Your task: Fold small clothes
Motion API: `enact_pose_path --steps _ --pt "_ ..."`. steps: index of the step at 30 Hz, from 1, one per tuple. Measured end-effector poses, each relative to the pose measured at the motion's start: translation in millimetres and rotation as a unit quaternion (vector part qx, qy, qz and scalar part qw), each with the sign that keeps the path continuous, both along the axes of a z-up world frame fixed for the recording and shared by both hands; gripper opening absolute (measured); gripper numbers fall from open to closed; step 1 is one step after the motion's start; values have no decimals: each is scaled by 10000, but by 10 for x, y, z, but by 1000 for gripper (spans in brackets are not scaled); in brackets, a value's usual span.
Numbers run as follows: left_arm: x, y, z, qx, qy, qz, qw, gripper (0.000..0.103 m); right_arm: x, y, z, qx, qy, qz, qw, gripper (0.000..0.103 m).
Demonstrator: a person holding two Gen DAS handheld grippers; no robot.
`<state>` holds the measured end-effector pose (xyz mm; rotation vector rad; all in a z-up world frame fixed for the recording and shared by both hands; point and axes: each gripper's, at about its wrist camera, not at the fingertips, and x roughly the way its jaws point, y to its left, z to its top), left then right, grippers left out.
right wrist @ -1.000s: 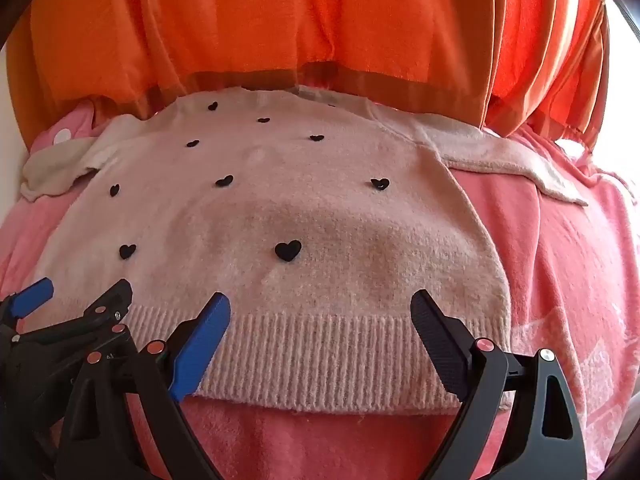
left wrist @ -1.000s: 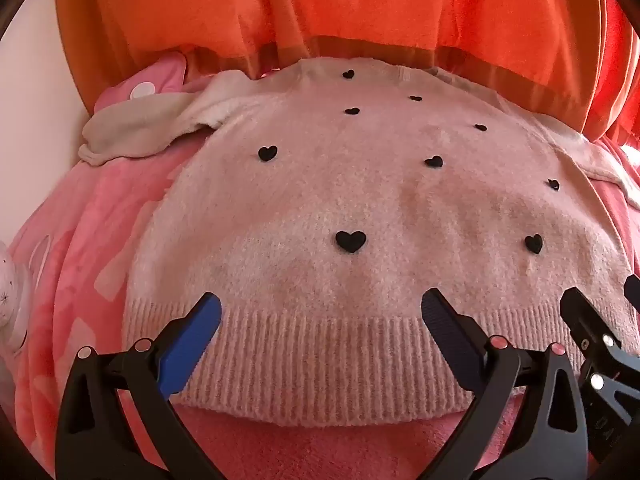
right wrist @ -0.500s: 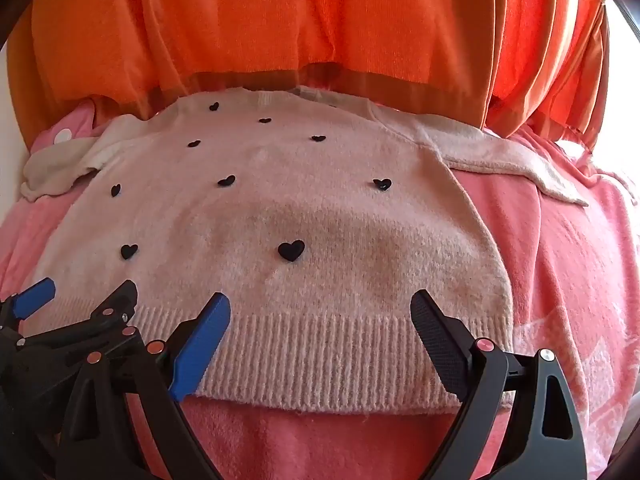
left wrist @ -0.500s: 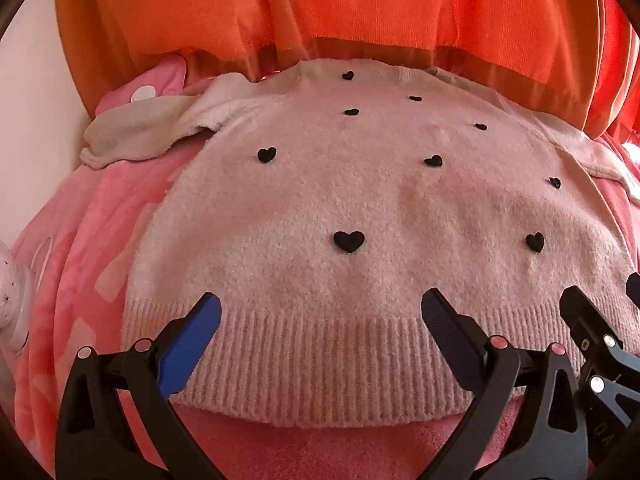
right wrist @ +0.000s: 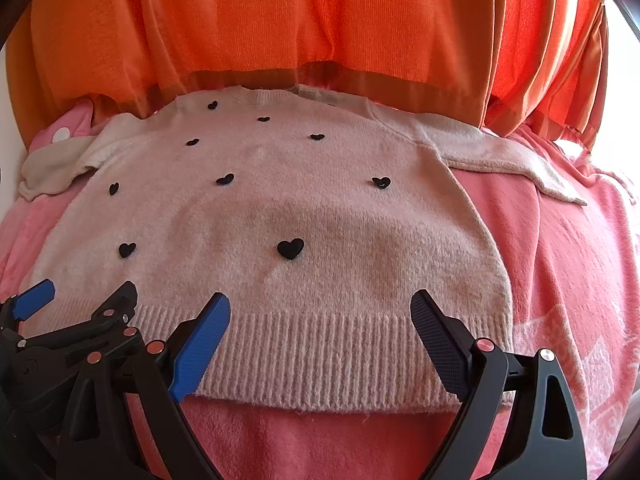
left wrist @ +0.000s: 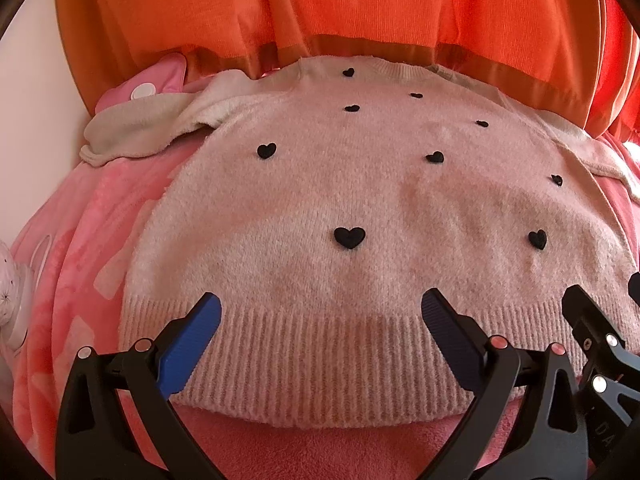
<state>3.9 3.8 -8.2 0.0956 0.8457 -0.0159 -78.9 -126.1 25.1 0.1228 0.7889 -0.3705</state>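
While both claws hover low over its ribbed hem, a small pale pink sweater (left wrist: 360,208) lies spread flat, front up, on a pink fleece blanket (right wrist: 560,248). Orange pleated curtains (right wrist: 320,20) hang right behind its neckline and close off the far side. One sleeve lies out to the left, bunched and partly turned so its paler inside shows (left wrist: 132,132); the other sleeve (right wrist: 512,164) stretches flat to the right across the blanket. A pink object with a white dot (left wrist: 144,88) peeks out behind the left sleeve, and something white sits at the left edge of the left wrist view (left wrist: 12,292); what it is cannot be told.

The sweater is fuzzy knit, scattered with small black hearts (right wrist: 290,248), and ends in a band of vertical ribbing (right wrist: 320,352). The blanket is plush, with lighter pink patches.

The left claw (left wrist: 322,340) stands wide open, holding nothing, blue ridged pads (left wrist: 192,344) over the hem's left part. The right claw (right wrist: 320,340) is likewise spread wide and empty, over the hem's right part. The two tools sit just beside each other.
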Motion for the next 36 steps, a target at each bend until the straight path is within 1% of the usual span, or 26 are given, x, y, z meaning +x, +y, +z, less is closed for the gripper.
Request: enact_pose_path --steps 36 --pt "-6 -6 -27 23 9 8 10000 98 -1 -10 -10 38 38 -32 10000 89"
